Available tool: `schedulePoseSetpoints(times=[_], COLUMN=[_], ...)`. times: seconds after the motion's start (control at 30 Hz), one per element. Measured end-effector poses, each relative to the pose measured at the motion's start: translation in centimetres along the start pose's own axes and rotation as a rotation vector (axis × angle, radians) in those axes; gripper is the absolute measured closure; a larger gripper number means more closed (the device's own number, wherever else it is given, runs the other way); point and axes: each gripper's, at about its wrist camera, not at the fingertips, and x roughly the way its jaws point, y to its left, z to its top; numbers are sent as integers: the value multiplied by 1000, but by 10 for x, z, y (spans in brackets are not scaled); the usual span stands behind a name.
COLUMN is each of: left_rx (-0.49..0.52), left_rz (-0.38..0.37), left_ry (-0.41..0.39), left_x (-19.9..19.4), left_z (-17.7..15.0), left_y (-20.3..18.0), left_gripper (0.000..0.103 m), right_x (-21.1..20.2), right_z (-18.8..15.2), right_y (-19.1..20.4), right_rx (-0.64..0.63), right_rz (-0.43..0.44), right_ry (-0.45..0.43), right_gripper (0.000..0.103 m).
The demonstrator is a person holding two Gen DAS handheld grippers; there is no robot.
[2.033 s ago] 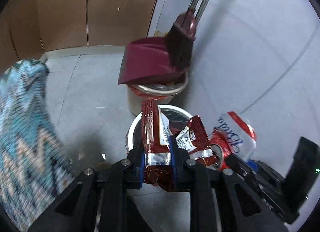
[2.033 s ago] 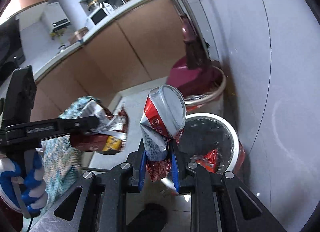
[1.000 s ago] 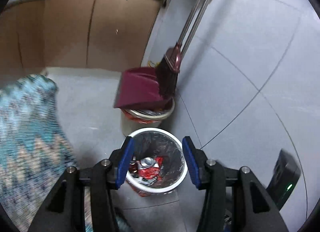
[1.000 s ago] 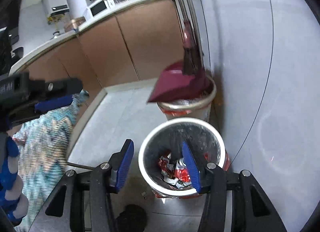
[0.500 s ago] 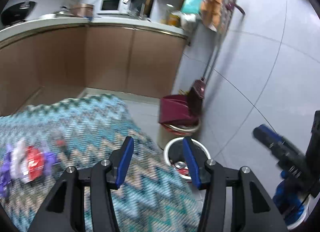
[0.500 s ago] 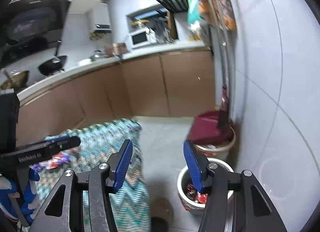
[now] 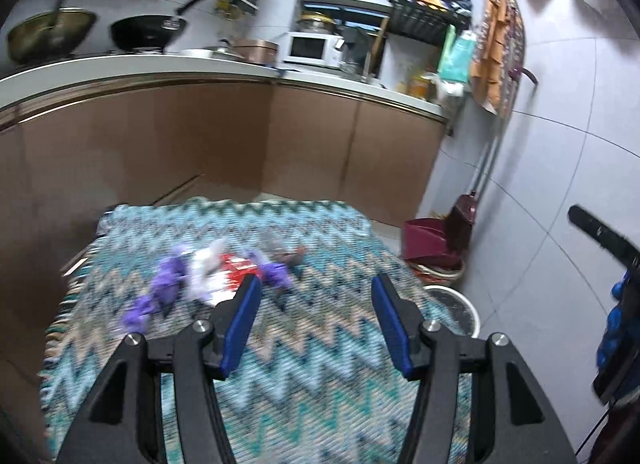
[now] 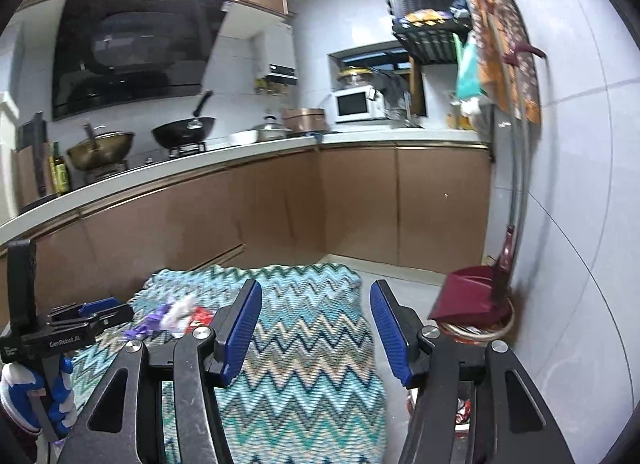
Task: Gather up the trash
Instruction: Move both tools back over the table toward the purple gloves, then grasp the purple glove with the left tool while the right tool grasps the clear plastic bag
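Purple, white and red wrappers (image 7: 208, 280) lie in a blurred pile on the zigzag-patterned cloth (image 7: 320, 364) over the table. They also show in the right wrist view (image 8: 176, 314). My left gripper (image 7: 316, 320) is open and empty, above the cloth, short of the pile. My right gripper (image 8: 316, 328) is open and empty over the cloth's right side. The white trash bin (image 7: 456, 312) stands on the floor to the right of the table.
A second bin with a maroon dustpan (image 8: 472, 300) and broom (image 7: 464, 224) leans at the tiled wall. Brown kitchen cabinets (image 7: 280, 136) with a worktop run behind the table. The right gripper's body (image 7: 612, 304) shows at the left view's right edge.
Both grippers dropped the wrapper and the can into the white bin, opened, and swung up and left from the bin to over the table. The wrapper pile is now ahead.
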Motion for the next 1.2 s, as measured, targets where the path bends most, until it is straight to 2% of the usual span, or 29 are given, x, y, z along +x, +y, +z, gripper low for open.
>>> schedulePoseSetpoints(times=[0.2,0.4,0.67,1.1,1.2], left_rx=[-43,-97,-131,-145,-167], left_rz=[67,96,138,172,172], left_ry=[-11,5,93,247,268], left_x=[-36,-39,9,111,125], left_z=[-18,-30,-45,-62,-66], left_y=[58,98,145,196,205], left_gripper=[48,48,48,48,55], right_x=[2,27,86,223,252], right_z=[7,6,-5,-41,-50], right_y=[30,48,51,62,70], right_rx=[-27,-51,-45,-11,3], right_rz=[63,105,123,188,211], right_ry=[-1,38,127,296,331], right_gripper=[49,49,49,46,46])
